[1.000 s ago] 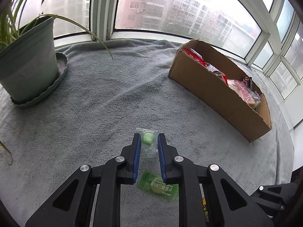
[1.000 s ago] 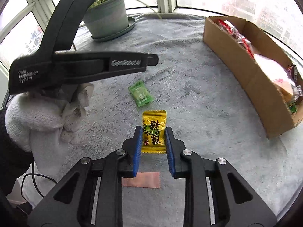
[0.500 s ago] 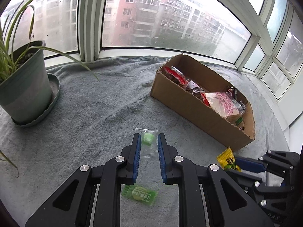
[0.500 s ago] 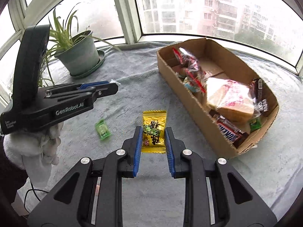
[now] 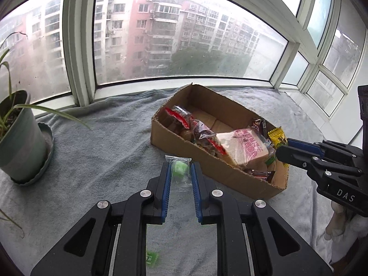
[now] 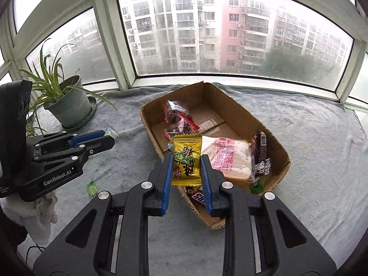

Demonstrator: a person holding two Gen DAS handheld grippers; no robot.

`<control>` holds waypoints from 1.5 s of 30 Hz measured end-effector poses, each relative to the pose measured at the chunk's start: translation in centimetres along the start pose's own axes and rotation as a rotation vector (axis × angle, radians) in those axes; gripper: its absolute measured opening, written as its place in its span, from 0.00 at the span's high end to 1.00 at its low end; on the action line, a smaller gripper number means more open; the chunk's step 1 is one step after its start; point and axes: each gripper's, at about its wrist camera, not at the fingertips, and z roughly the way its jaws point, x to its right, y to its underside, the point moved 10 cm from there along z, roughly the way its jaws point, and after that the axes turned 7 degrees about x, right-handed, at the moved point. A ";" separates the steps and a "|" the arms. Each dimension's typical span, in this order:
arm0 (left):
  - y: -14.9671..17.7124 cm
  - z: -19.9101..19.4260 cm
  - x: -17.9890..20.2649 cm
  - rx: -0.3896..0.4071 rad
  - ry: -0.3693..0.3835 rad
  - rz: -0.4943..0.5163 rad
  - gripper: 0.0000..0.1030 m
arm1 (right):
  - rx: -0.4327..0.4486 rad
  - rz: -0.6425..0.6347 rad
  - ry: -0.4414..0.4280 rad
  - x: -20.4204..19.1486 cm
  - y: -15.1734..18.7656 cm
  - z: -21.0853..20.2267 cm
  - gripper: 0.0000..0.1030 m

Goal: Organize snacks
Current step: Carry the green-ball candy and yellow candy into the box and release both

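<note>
- Your right gripper [image 6: 186, 168] is clamped on a yellow sachet [image 6: 186, 158], held upright between the blue pads, in the air over the near end of the box [image 6: 232, 105]. The left wrist view shows the same sachet [image 5: 277, 138] at the tip of that gripper [image 5: 281, 148], above the box's right end.
- Your left gripper [image 5: 180, 174] pinches a clear bag [image 5: 180, 172] with a green sweet inside; the bag is lifted clear of the grey towel [image 5: 103, 142], just short of the box's [image 5: 174, 139] long front wall. In the right wrist view this gripper [image 6: 110, 136] sits left of the box, the bag's corner showing at its tip.
- The box stands toward the towel's window edge and holds a pink-printed bread pack [image 6: 230, 158], red-and-clear packets [image 6: 179, 119], a dark bar [image 6: 261, 154] along the right wall and a Snickers [image 6: 199, 196] at the near corner.
- One green packet [image 6: 91, 187] lies flat on the towel near its front edge, left of the box and apart from it.
- A plant pot [image 6: 69, 108] on a saucer stands at the towel's left window corner.
</note>
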 end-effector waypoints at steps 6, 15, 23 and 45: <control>-1.1 1.1 1.5 0.001 0.014 0.026 0.84 | 0.009 0.003 0.032 2.4 -1.3 0.9 0.76; -2.8 3.3 2.8 -0.009 0.017 0.038 0.84 | 0.020 0.008 0.036 4.6 -3.3 3.2 0.76; -3.6 5.4 3.7 -0.024 0.028 0.027 0.84 | -0.003 -0.007 0.038 5.3 -3.2 5.4 0.76; -3.0 8.2 5.8 -0.067 0.042 0.046 0.80 | -0.040 -0.001 0.072 7.5 -1.9 7.8 0.61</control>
